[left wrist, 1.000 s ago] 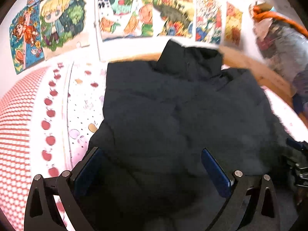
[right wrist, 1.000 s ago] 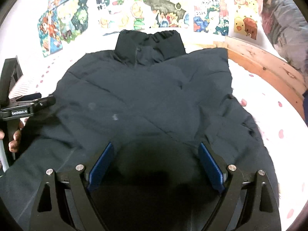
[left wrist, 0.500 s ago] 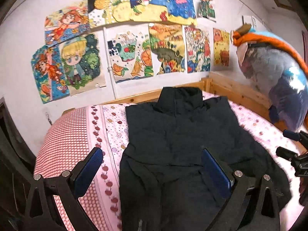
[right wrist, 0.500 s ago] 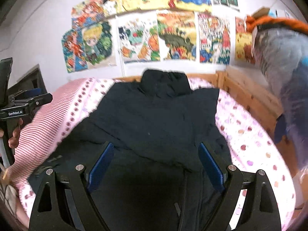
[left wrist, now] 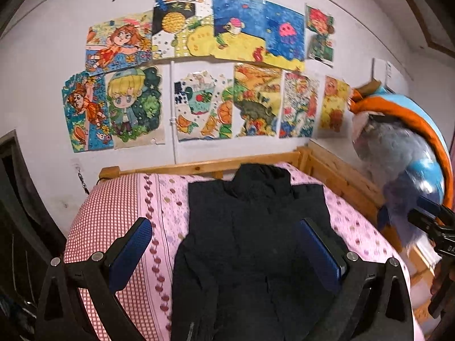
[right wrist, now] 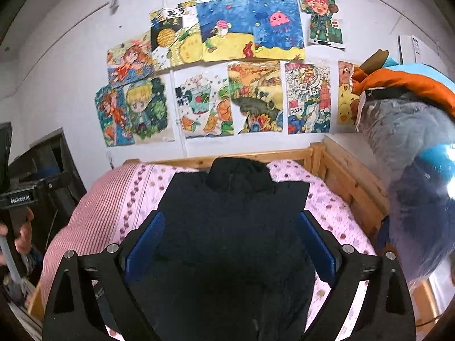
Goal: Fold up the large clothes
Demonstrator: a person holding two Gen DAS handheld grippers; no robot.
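Observation:
A large black padded jacket (left wrist: pixel 256 238) (right wrist: pixel 227 227) lies flat on the pink dotted bedspread, collar toward the far wall and its sides folded inward. My left gripper (left wrist: pixel 224 233) hangs high above it, open, with nothing between its blue pads. My right gripper (right wrist: pixel 231 227) is also raised well above the jacket, its jaws opening and empty. In the left wrist view the right gripper's body (left wrist: pixel 432 221) shows at the right edge. The left gripper's body (right wrist: pixel 25 196), with a hand on it, sits at the right wrist view's left edge.
The bed (left wrist: pixel 119 227) has a wooden frame (left wrist: pixel 341 176) along the far side and the right. Coloured drawings (left wrist: pixel 199 79) cover the white wall. Bagged bedding in grey, blue and orange (right wrist: pixel 412 156) is piled at the right. Dark furniture (left wrist: pixel 17 213) stands at the left.
Both grippers have risen from just over the jacket to high above the bed. The whole jacket, the bed and the wall now show; the jacket stays lying flat.

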